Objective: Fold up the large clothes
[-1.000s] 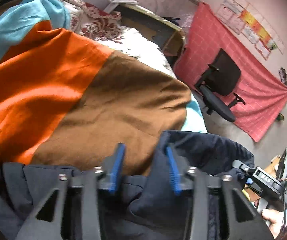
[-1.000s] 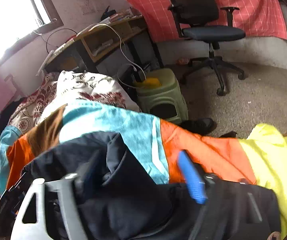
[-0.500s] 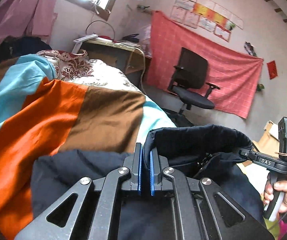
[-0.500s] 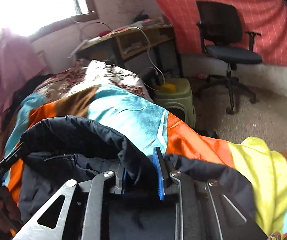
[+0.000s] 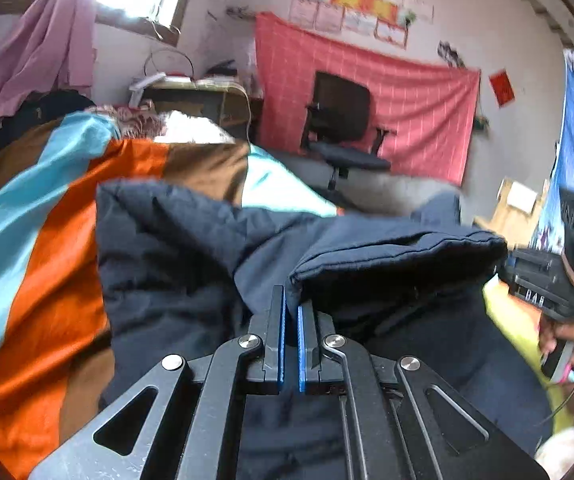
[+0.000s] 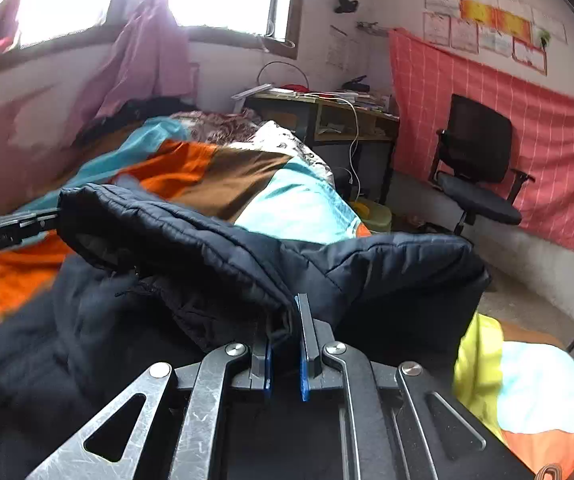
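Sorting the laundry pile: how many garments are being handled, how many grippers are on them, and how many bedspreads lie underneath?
Dark navy padded jacket: 1
Grippers shut on it: 2, left gripper and right gripper
Striped bedspread: 1
Total: 4

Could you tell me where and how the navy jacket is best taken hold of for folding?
By its stitched edge, one point per tongs, from the near side. The jacket is soft and puffy, and only the thin hem fits between the pads. The left tongs and right tongs are each shut on such an edge, fabric hanging between.
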`<state>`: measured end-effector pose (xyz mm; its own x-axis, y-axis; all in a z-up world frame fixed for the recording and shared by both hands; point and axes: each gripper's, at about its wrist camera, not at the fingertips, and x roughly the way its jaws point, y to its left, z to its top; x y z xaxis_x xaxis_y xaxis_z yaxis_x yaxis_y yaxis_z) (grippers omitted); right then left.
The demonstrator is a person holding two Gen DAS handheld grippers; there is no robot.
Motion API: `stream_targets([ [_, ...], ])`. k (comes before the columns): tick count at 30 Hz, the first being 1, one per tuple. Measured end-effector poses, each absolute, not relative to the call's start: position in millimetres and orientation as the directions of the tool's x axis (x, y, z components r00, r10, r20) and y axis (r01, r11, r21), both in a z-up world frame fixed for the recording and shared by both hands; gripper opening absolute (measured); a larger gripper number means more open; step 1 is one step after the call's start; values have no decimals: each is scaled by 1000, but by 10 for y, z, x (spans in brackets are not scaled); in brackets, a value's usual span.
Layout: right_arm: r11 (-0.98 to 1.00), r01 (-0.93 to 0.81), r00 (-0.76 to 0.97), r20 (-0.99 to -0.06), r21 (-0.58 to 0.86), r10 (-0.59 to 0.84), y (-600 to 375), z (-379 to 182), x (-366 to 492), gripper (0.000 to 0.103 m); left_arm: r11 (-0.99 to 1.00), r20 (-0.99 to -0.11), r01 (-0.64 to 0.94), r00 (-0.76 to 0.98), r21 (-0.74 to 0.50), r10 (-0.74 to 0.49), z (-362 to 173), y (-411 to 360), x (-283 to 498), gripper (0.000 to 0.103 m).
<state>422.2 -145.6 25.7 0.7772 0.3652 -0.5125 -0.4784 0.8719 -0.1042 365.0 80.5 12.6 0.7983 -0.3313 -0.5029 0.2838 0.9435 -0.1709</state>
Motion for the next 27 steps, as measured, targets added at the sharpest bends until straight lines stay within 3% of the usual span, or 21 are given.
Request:
stream_targets([
  [10,932,-361,738,-621,-31,265,-1456,-544,4412,9,957,-620,223,729,-186,-290,-450,560,4095,3],
  [21,950,-300,810,-549,-83,208,-1344,-904,4431,10,953,-627,203,719,-225,-301,-496,684,4185,4],
  [23,950,-306,814,-536,-69,223,-1370,-866,4397,12,957,-620,187,731,-220,-286,-408,787,4108,8],
  [25,951,-306,815,-530,-51,234,-1445,-801,4318,17,956,-606,196,741,-217,-289,-320,851,4011,9],
  [27,947,-320,802,-536,-14,263,-1562,-697,4213,34,962,-584,200,764,-187,-273,-199,930,3917,10],
])
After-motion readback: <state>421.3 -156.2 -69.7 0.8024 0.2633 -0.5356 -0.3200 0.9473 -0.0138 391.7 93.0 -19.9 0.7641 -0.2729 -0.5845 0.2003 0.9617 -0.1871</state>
